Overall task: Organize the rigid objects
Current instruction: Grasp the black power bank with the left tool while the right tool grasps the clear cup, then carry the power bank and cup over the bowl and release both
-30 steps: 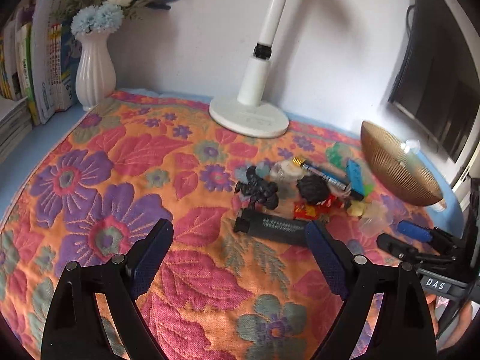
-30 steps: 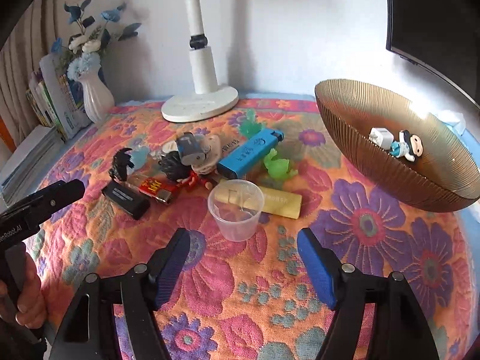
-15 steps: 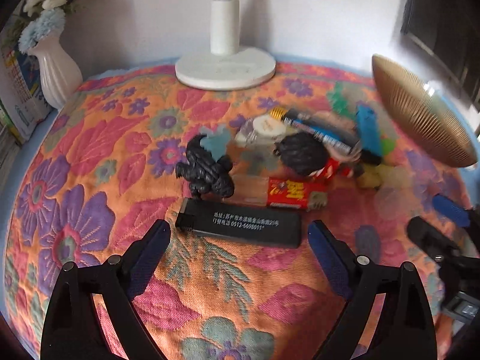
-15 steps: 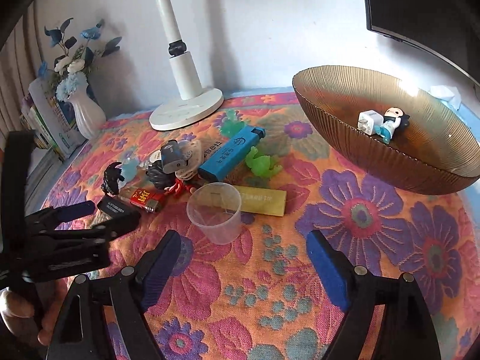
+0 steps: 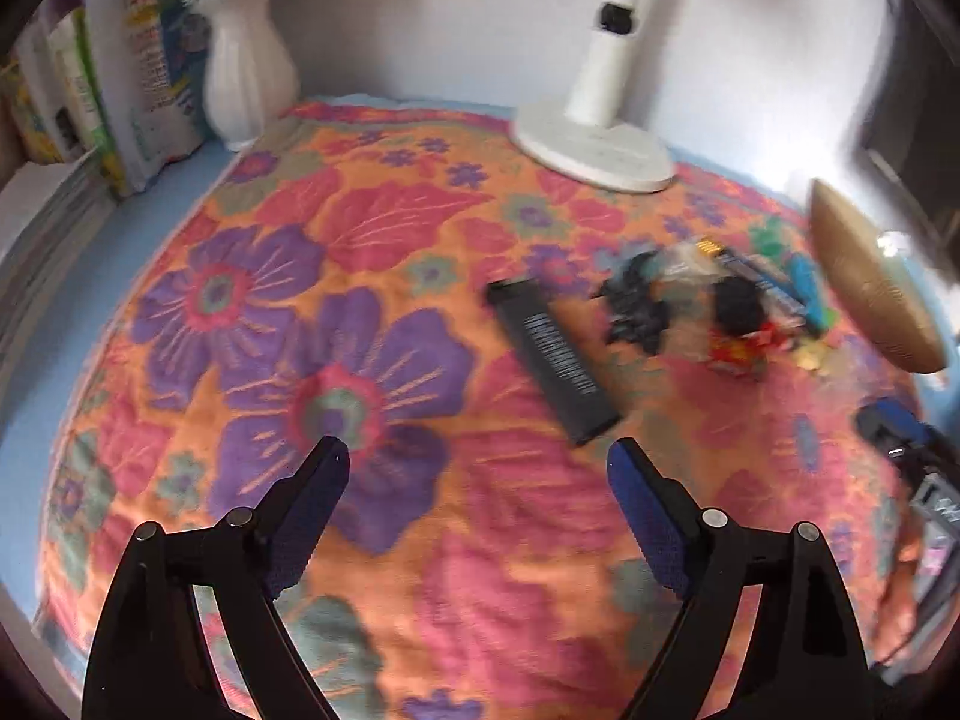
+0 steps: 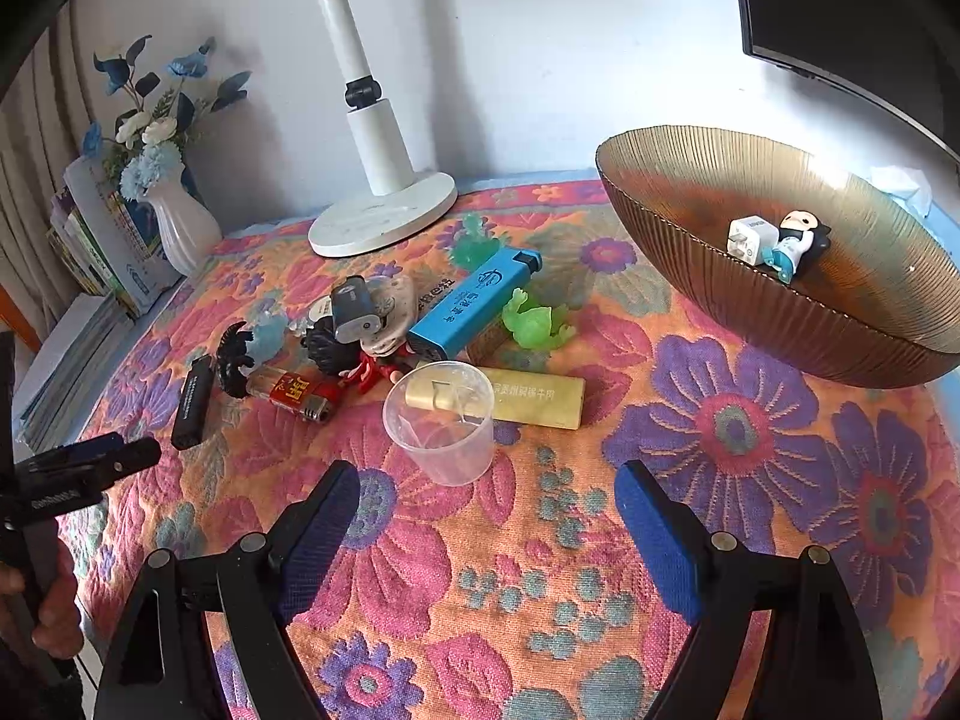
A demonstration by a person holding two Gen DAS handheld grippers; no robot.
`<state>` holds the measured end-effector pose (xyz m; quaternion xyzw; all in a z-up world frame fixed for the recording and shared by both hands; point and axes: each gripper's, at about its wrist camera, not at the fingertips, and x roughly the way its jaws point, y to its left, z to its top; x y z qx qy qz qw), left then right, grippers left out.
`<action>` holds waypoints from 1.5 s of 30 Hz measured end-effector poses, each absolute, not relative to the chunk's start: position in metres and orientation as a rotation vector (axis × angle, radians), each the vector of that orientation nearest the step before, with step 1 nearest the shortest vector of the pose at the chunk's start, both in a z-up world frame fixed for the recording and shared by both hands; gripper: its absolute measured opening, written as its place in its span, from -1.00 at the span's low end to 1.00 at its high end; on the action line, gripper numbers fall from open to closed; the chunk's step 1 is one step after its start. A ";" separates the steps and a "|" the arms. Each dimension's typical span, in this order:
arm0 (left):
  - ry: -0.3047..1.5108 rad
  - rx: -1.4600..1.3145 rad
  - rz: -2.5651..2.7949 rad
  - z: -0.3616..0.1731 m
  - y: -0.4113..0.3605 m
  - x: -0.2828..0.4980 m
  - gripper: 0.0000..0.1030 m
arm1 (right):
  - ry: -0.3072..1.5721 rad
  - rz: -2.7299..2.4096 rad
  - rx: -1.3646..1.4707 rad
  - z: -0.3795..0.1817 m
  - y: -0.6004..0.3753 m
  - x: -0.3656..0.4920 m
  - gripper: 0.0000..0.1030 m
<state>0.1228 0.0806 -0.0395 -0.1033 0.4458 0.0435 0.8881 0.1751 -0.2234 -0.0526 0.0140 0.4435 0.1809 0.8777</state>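
Observation:
A pile of small objects lies on the floral cloth: a black lighter [image 5: 552,353] [image 6: 193,401], a black figurine [image 6: 235,355], a red lighter [image 6: 294,394], a blue lighter [image 6: 474,301], a green frog toy [image 6: 536,320], a yellow lighter [image 6: 528,398] and a clear plastic cup [image 6: 441,420]. A brown glass bowl [image 6: 708,180] holds a white charger [image 6: 746,238] and a small doll [image 6: 795,243]. My left gripper [image 5: 477,477] is open and empty, just short of the black lighter. My right gripper [image 6: 486,495] is open and empty, just short of the cup.
A white lamp base [image 6: 384,216] stands at the back. A white vase with flowers [image 6: 180,222] and books [image 5: 78,90] stand at the back left. A dark monitor [image 6: 852,18] hangs at the right. The left gripper shows at the left edge of the right wrist view [image 6: 90,465].
My left gripper has pulled back and swung left, so the black lighter now lies diagonally ahead to the right. My right gripper has stayed near the cup, slightly raised.

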 end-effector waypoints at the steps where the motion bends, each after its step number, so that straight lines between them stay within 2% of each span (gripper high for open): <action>1: 0.920 -0.238 0.071 -0.038 0.078 0.127 0.68 | 0.922 0.377 0.028 -0.052 -0.223 0.174 0.66; 3: 0.936 -0.271 0.078 -0.043 0.072 0.145 0.66 | 0.918 0.376 0.023 -0.051 -0.222 0.173 0.66; 5: 0.974 -0.258 0.123 -0.051 0.065 0.164 0.42 | 0.927 0.372 0.003 -0.050 -0.218 0.172 0.66; 7: 0.946 -0.180 0.166 -0.049 0.056 0.173 0.35 | 0.937 0.382 -0.015 -0.047 -0.212 0.170 0.58; 9: 0.950 -0.133 0.195 -0.050 0.050 0.177 0.09 | 0.948 0.384 -0.043 -0.042 -0.201 0.171 0.51; 10: 0.938 -0.116 0.193 -0.049 0.048 0.176 -0.25 | 0.953 0.383 -0.046 -0.041 -0.197 0.173 0.40; 11: 0.931 -0.111 0.173 -0.049 0.046 0.176 -0.49 | 0.961 0.383 -0.046 -0.041 -0.192 0.176 0.34; 13: 0.921 -0.114 0.152 -0.048 0.047 0.174 -0.59 | 0.987 0.360 -0.053 -0.047 -0.184 0.183 0.19; 14: 0.919 -0.119 0.137 -0.048 0.048 0.170 -0.59 | 1.005 0.340 -0.056 -0.052 -0.183 0.187 0.14; 16: 0.912 -0.135 0.094 -0.045 0.049 0.156 -0.59 | 1.041 0.343 -0.027 -0.062 -0.183 0.194 -0.24; 17: 0.906 -0.146 0.066 -0.046 0.050 0.155 -0.59 | 1.043 0.354 -0.014 -0.064 -0.184 0.195 -0.34; 26: 0.873 -0.153 -0.162 -0.028 0.007 0.119 -0.59 | 0.964 0.395 -0.042 -0.029 -0.202 0.159 -0.34; 33: 0.933 -0.094 -0.179 -0.050 -0.029 0.122 -0.58 | 1.055 0.429 -0.040 -0.059 -0.214 0.146 -0.34; 35: 0.942 -0.112 -0.195 -0.049 -0.029 0.122 -0.32 | 1.045 0.437 -0.045 -0.062 -0.215 0.143 -0.34; 37: 0.944 -0.144 -0.204 -0.047 -0.028 0.122 -0.18 | 1.044 0.443 -0.040 -0.061 -0.216 0.142 -0.30; 40: 0.936 -0.123 -0.188 -0.049 -0.030 0.120 -0.15 | 1.030 0.453 -0.025 -0.058 -0.218 0.139 -0.08; 45: 0.941 -0.046 -0.151 -0.050 -0.041 0.122 -0.14 | 1.020 0.443 0.005 -0.056 -0.219 0.139 -0.07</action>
